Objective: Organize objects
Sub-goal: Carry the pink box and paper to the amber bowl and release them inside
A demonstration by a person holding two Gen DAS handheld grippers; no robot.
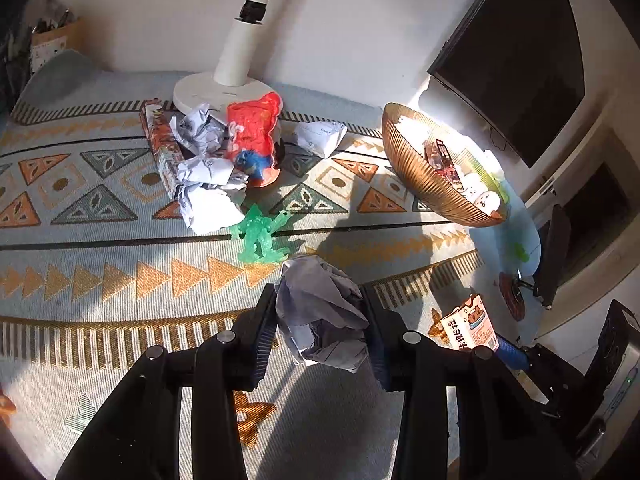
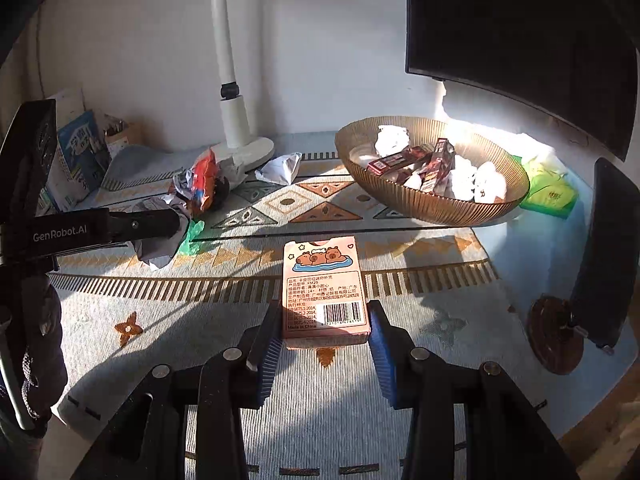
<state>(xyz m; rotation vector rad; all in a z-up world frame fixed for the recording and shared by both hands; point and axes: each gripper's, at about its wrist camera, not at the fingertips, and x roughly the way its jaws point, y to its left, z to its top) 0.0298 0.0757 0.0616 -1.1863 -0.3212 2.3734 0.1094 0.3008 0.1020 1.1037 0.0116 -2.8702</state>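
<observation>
My left gripper (image 1: 320,320) is shut on a crumpled paper ball (image 1: 322,312), held above the patterned cloth; it also shows in the right wrist view (image 2: 160,240). My right gripper (image 2: 326,328) is shut on a pink card box (image 2: 325,292) with capybara art, also seen in the left wrist view (image 1: 472,328). A ribbed bronze bowl (image 2: 420,208) at the right back holds paper balls and small red boxes; it also shows in the left wrist view (image 1: 416,176). A green toy figure (image 1: 262,236), more crumpled paper (image 1: 208,184) and a red snack bag (image 1: 254,140) lie on the cloth.
A white lamp base (image 1: 224,92) stands at the back by the wall. A dark monitor (image 2: 520,32) hangs at the right. A green packet (image 2: 550,194) lies behind the bowl. A dark stand with a round base (image 2: 556,332) is at the right edge. Books and a pen holder (image 2: 80,160) stand at the left.
</observation>
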